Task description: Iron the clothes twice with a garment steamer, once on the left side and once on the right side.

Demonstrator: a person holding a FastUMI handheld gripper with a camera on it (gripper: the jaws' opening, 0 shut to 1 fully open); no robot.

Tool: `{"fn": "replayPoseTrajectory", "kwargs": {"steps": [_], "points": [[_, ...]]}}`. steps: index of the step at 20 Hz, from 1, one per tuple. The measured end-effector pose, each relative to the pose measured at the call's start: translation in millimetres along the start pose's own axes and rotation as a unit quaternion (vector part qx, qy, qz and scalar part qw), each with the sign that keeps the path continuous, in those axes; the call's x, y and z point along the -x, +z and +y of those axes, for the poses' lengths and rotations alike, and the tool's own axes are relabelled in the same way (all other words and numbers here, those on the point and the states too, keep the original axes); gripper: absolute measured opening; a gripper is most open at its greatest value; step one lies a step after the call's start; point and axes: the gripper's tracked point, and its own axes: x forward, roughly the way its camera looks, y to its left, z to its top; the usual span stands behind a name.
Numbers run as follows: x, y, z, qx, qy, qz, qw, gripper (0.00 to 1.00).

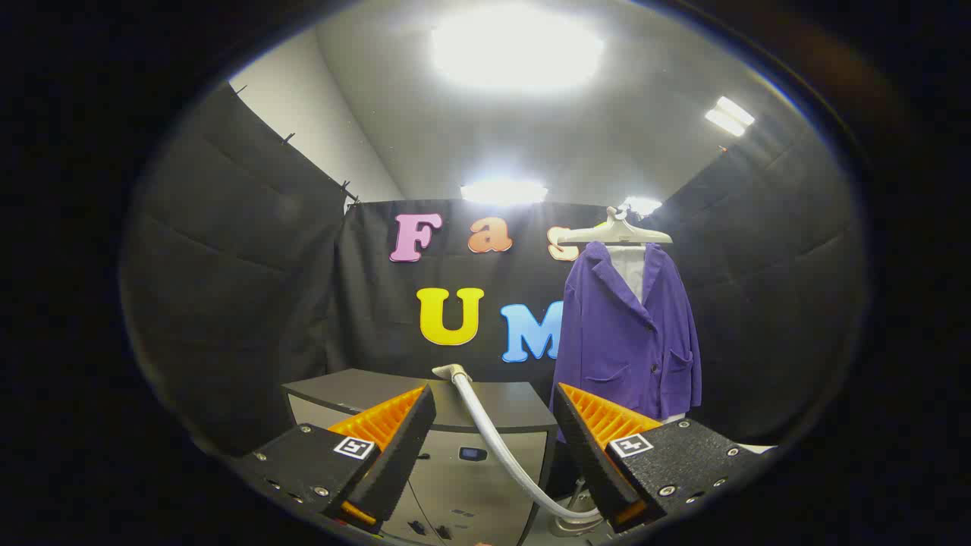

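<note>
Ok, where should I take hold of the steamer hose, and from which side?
Probably take the hose on its straight sloping run in front of the cabinet, coming head-on from where the claw is. That stretch is slim and round and already lies in the gap between the open fingers, untouched. Its head sits hooked at the cabinet top, the low end curves away beside the jacket.

The open claw faces a hose and cabinet (jacket hangs beyond, unobstructed above).
</note>
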Motion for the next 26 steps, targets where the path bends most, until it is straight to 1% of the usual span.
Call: {"fn": "replayPoseTrajectory", "kwargs": {"steps": [8,13,17,21,24,26], "points": [[-3.8,-7.4,-10.6,-0.008,0.010,0.018,1.000,0.96],[-10.7,0.7,-24.9,-0.008,0.010,0.017,1.000,0.96],[-25.1,18.9,-34.2,-0.016,0.010,0.016,1.000,0.96],[-46.3,48.2,-38.7,-0.025,0.016,0.016,0.999,0.96],[-61.2,75.3,-32.7,-0.051,0.031,0.008,0.998,0.96],[-74.2,88.6,-34.4,-0.059,0.034,0.007,0.998,0.96]]}}
